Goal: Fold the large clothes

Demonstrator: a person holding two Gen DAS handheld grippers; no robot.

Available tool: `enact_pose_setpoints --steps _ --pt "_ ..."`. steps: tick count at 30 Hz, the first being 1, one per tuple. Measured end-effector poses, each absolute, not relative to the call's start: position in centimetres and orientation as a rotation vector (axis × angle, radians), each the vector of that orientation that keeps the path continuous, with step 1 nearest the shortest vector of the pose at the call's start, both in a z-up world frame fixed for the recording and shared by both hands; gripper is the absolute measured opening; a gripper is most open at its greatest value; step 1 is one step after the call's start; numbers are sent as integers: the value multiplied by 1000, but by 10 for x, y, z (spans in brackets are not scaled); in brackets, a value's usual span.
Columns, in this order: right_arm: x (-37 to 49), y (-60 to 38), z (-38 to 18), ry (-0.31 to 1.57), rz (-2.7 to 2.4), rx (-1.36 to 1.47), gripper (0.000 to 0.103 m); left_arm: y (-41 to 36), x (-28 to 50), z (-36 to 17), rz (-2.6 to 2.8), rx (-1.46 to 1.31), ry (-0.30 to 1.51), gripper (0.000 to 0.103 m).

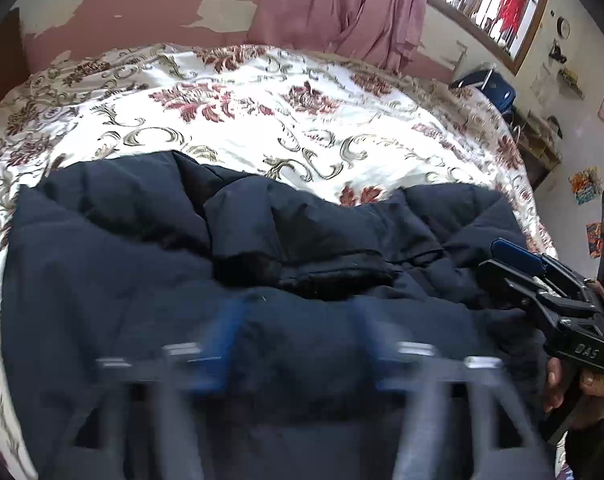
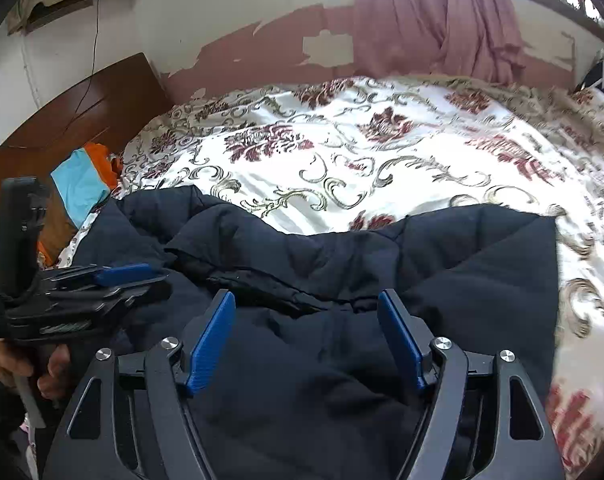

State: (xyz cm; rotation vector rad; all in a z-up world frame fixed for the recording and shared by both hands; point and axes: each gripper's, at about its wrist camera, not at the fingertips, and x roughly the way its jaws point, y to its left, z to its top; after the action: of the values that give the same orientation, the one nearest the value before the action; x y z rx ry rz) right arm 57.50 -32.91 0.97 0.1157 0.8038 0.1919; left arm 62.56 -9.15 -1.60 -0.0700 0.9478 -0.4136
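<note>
The dark padded jacket (image 2: pixel 342 280) lies bunched along the bed's (image 2: pixel 382 152) near edge, with broad floral cover free beyond. Left gripper (image 1: pixel 298 344) and right gripper (image 2: pixel 306 340) hover above it, fingers released, gripping nothing.

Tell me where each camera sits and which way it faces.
Left wrist: on the left gripper, looking down along its blurred open fingers at the dark jacket on the flowered bedspread; right gripper and hand at right.
Right wrist: on the right gripper, fingers open over the jacket; left gripper at left.
Shared: jacket, bedspread, pink curtain.
</note>
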Motion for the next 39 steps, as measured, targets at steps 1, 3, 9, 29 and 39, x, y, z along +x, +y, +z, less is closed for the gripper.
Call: enact_pose_setpoints --steps 1,3,9,29,39 --pt "570 -329 14 795 188 107 75 -88 615 -7 -402 -84 904 93" --pt "559 -328 24 778 179 96 81 -84 601 8 -400 -97 847 93" --pt "519 -327 56 682 139 79 101 -78 563 42 -383 -108 768 93" --pt "388 -326 117 520 81 118 101 -69 429 102 -311 -54 586 97" --pt "326 -326 103 491 42 112 101 -60 377 86 -290 -103 582 97"
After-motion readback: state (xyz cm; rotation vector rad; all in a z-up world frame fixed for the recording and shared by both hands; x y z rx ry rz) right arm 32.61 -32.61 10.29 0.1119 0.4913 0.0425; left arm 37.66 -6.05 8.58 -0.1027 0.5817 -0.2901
